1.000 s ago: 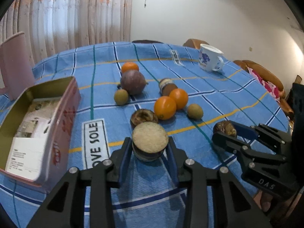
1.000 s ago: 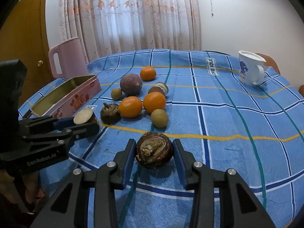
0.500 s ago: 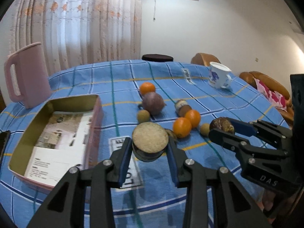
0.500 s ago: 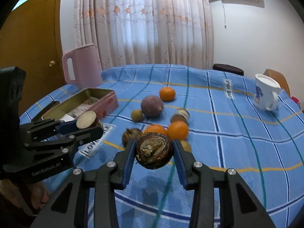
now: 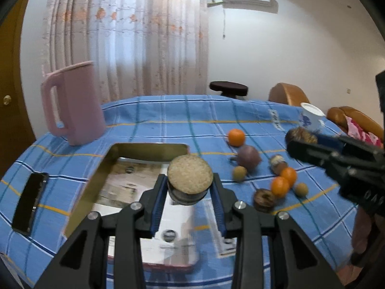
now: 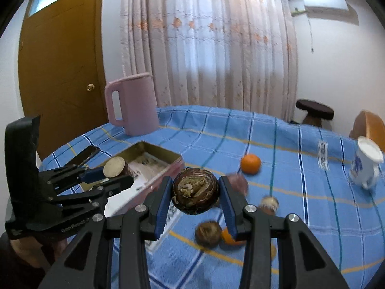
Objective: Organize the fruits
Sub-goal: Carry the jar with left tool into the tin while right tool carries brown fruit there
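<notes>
A cut brown fruit half (image 5: 190,180), its pale grainy face turned up, is clamped between the blue pads of the left gripper (image 5: 190,187) and is held in the air above the open tin box (image 5: 105,168). The box, gold inside and pink outside, is seen near the left edge of the table (image 5: 168,118) with printed paper lying in its bottom. A second dark brown fruit (image 6: 196,193), round with a pale wrinkled centre, is gripped between the pads of the right gripper (image 6: 196,197) and is held clear of the cloth, just right of the box.

The remaining fruits are scattered on the blue checked tablecloth to the right of the box: one orange (image 5: 236,137) towards the far edge, a purple round fruit (image 5: 249,160) beside it, a small tan fruit (image 5: 239,173), two oranges (image 5: 284,181) touching each other, another small tan fruit (image 5: 301,189) and a brown cut half (image 5: 264,198) lying closest to the near edge.

A pink jug (image 5: 74,103) is placed at the far left corner, a dark phone (image 5: 30,202) by the left edge, and a white mug with blue print (image 5: 311,118) towards the far right edge. A curtain (image 5: 130,36) is seen behind the table
</notes>
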Available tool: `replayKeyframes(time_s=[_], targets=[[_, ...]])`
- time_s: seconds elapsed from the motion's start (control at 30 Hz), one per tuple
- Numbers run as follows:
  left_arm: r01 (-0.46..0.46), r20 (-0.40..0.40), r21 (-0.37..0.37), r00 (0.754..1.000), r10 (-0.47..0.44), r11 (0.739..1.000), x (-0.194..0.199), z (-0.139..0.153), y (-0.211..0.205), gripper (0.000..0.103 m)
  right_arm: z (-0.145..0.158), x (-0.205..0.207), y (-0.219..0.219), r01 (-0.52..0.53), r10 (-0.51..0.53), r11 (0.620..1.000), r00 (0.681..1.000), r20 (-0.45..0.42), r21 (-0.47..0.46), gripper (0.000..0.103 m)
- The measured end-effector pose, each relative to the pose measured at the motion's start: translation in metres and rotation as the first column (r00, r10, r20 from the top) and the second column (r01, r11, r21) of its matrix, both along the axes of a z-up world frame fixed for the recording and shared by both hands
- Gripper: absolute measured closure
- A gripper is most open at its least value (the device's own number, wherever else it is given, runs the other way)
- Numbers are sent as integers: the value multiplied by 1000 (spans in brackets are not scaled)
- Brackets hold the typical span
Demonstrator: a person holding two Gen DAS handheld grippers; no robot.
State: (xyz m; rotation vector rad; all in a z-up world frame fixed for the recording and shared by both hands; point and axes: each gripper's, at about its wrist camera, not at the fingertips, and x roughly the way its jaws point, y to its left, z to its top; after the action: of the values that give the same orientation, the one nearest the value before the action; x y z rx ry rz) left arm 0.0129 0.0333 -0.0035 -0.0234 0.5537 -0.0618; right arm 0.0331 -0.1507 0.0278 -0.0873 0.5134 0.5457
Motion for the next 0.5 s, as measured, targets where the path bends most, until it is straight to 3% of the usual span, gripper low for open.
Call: replayKeyframes(time_s=[0.2, 0.5], targets=[[-59, -1, 10, 998, 59, 998, 12, 3, 28, 66, 19, 19, 30, -62, 62, 998, 998, 14, -4, 62], [-103, -25, 21, 994, 104, 994, 27, 0, 56, 66, 20, 42, 71, -128, 128, 992, 992, -9, 0, 61]])
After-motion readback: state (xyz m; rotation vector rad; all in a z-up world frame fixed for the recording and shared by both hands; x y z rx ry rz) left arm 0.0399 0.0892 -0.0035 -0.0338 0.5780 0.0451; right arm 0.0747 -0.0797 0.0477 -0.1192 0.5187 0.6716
